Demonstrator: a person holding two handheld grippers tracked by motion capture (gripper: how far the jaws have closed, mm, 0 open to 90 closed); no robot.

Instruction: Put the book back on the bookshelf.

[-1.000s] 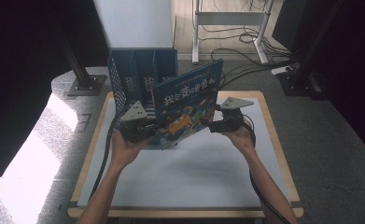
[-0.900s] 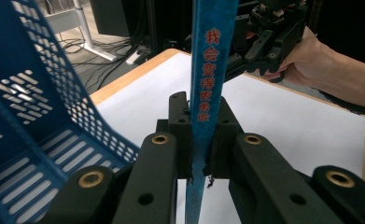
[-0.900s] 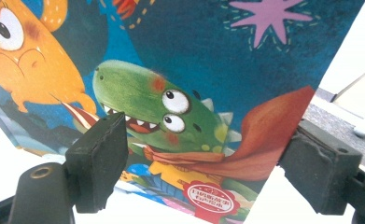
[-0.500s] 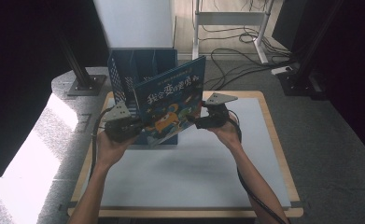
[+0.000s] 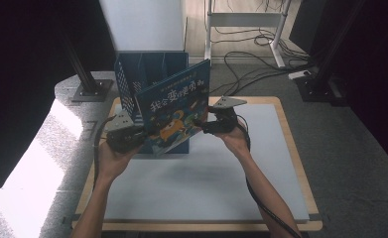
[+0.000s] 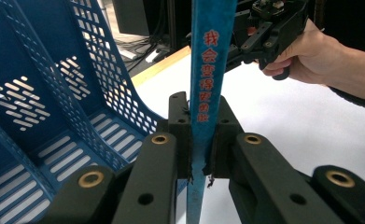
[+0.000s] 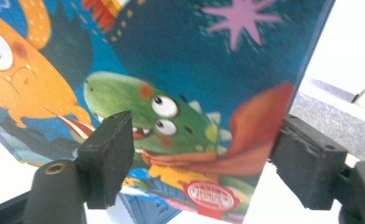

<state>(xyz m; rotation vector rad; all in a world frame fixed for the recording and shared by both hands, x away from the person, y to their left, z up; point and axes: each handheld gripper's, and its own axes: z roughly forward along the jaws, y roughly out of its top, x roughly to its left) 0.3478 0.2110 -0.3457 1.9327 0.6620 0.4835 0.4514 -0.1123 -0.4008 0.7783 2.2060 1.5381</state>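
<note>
Left claw pinching thin picture book by its spine; right claw spread wide behind it. Looking light, stiff, slick-covered; gripping spine edge seeming safest.

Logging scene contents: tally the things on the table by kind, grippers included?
Book: 1
Blue file rack: 1
Grippers: 2, left gripper shut on the book's spine, right gripper with jaws spread wide at the cover
White table mat: 1
Total: 5
</note>
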